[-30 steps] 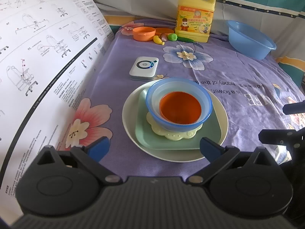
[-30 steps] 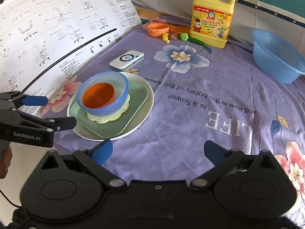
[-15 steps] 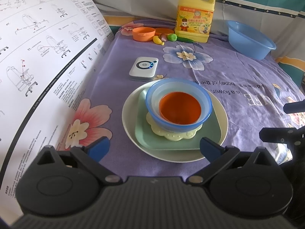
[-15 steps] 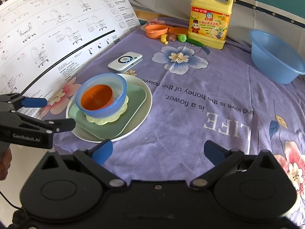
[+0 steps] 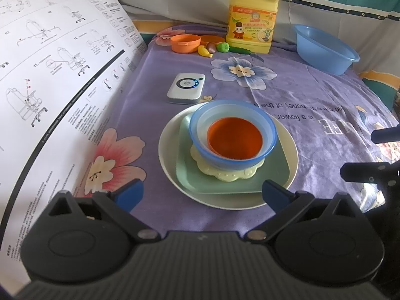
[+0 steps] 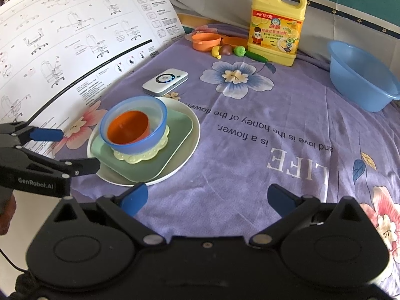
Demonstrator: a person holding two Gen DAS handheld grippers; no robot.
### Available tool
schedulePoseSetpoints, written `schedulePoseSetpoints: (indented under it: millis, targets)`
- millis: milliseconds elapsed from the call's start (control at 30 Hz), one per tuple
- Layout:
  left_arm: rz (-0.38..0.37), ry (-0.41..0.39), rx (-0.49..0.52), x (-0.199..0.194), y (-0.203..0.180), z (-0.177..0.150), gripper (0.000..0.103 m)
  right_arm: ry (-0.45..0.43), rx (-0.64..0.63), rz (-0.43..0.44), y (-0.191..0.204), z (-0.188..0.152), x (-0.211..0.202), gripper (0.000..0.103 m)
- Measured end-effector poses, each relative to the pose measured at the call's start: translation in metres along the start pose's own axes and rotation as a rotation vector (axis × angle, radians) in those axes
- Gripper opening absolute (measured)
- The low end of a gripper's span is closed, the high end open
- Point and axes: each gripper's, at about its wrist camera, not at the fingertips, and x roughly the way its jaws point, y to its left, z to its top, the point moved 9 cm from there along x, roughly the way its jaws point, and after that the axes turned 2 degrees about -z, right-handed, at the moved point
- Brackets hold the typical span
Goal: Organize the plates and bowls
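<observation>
On the purple floral cloth, stack sits centre-left: orange bowl (image 5: 234,138) inside blue bowl (image 5: 232,135), on scalloped yellow mat (image 5: 226,172), on green square plate (image 5: 232,178), on round cream plate (image 5: 170,165). Left tool (image 5: 201,195) spread wide, empty, just short of stack. Right tool (image 6: 207,198) also wide, empty, over bare cloth.

Orange bowl (image 5: 235,141) nested in blue bowl (image 5: 271,135), over pale yellow scalloped mat (image 5: 225,175), mint green tray (image 5: 190,175) and cream plate (image 5: 170,160). Purple cloth (image 5: 287,95) patterned with flowers and white lettering. Yellow bottle (image 6: 276,22), blue basin (image 6: 360,75).
</observation>
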Motion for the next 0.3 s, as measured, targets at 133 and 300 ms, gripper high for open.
schedulePoseSetpoints:
  millis: [133,300]
  targets:
    - [0.004,-0.001,0.015,-0.0011,0.0007,-0.0006,0.103,-0.001,0.001,0.003,-0.0001,0.0003,-0.0007,0.103]
    - [-0.001,0.001,0.03,-0.0016,0.0002,-0.0019,0.103,-0.002,0.001,0.004,-0.0007,0.0003,-0.0016,0.103]
